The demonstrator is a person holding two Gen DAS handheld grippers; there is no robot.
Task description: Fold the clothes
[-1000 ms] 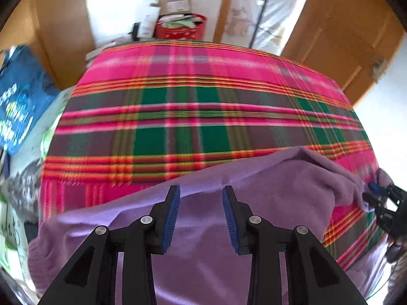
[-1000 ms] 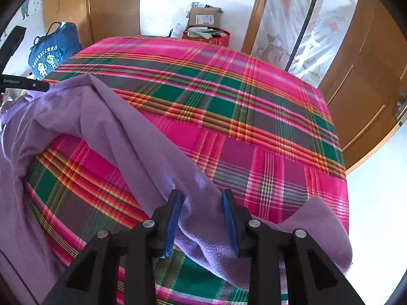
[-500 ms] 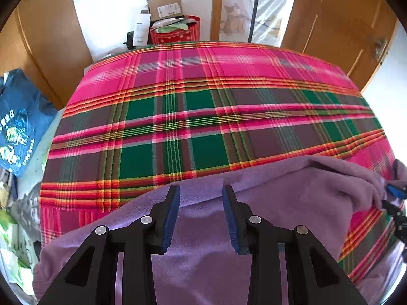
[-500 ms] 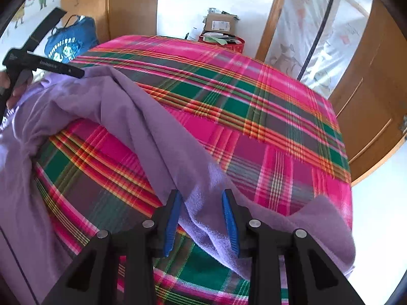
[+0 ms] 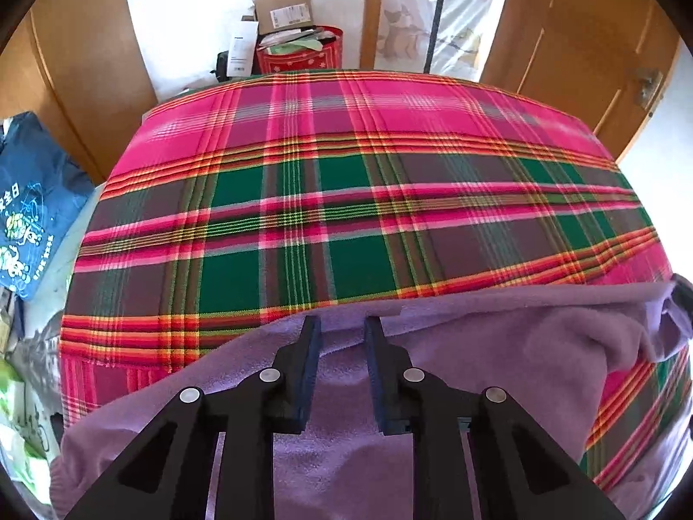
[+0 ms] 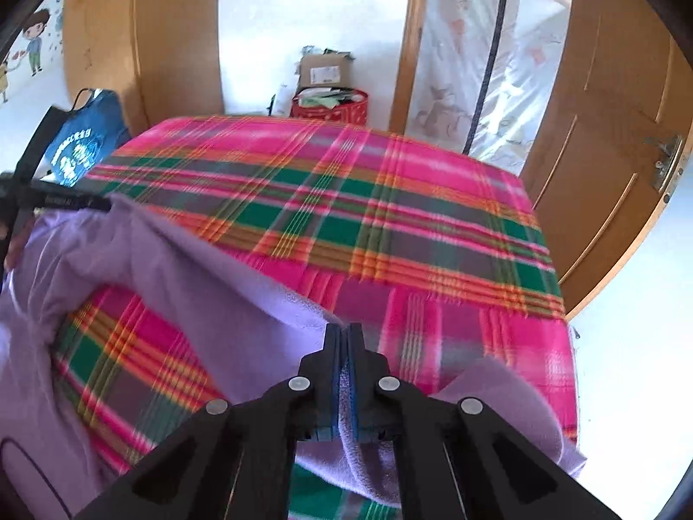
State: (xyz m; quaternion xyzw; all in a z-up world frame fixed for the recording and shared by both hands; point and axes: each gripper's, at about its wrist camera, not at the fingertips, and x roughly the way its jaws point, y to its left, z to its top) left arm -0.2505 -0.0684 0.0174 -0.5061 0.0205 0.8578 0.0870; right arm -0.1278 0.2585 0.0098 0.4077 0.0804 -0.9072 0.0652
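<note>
A purple fleece garment (image 5: 498,346) lies across the near end of a bed covered with a pink, green and orange plaid blanket (image 5: 346,199). My left gripper (image 5: 342,327) is open, and the garment's far hem runs between its blue pads without being pinched. My right gripper (image 6: 345,329) is shut on a fold of the purple garment (image 6: 195,268) and holds it above the plaid blanket (image 6: 390,225). From there the fabric stretches left to the left gripper (image 6: 106,204). A loose flap (image 6: 511,407) hangs to the right of the right gripper.
Beyond the bed's far end stand a red bin (image 5: 299,56) with a cardboard box (image 5: 283,11) on it. A blue bag (image 5: 30,208) hangs at the left. Wooden doors (image 5: 584,65) flank the room. The bed drops off at its right edge (image 6: 569,346).
The right gripper has shut on the fleece fold and lifted it. The left gripper's jaws have narrowed around the hem. Both views have shifted slightly.
</note>
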